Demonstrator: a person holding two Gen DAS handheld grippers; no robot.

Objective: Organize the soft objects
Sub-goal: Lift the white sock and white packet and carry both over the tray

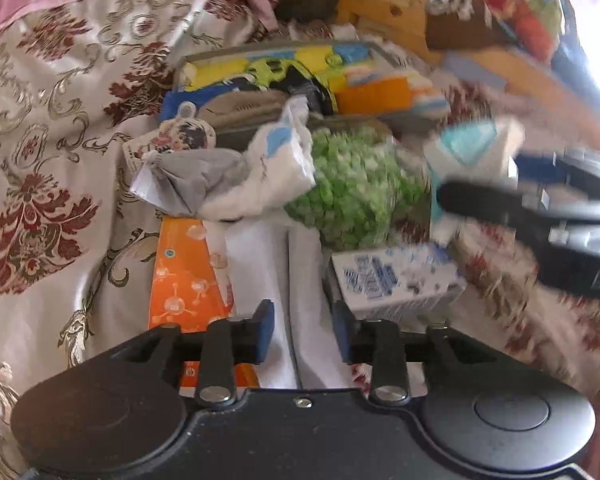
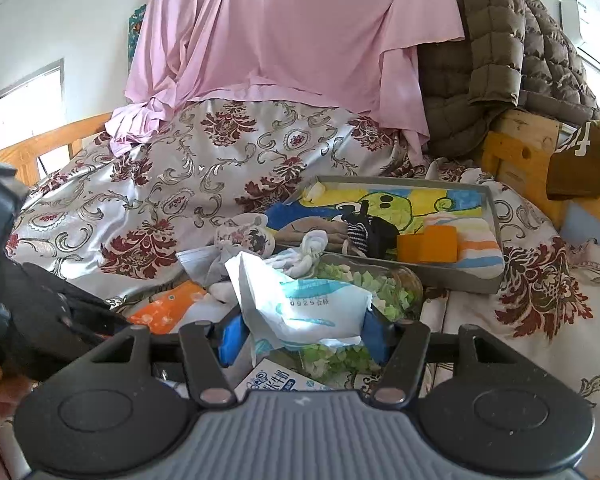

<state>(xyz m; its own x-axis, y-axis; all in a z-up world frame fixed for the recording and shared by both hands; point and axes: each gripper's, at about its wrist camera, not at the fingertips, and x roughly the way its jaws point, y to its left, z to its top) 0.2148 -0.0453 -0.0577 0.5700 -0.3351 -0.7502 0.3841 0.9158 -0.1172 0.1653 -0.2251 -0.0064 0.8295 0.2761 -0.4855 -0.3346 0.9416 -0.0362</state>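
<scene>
Right hand-held gripper [image 2: 300,340] clamps white tissue pack [image 2: 300,304], long axis crosswise between pads.

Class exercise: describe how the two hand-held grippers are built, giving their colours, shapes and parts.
The left hand-held gripper has a smooth black body, two round discs, black hinged links with silver rivets, and blue pads. The right hand-held gripper matches it, except for a ribbed grey centre panel.
</scene>
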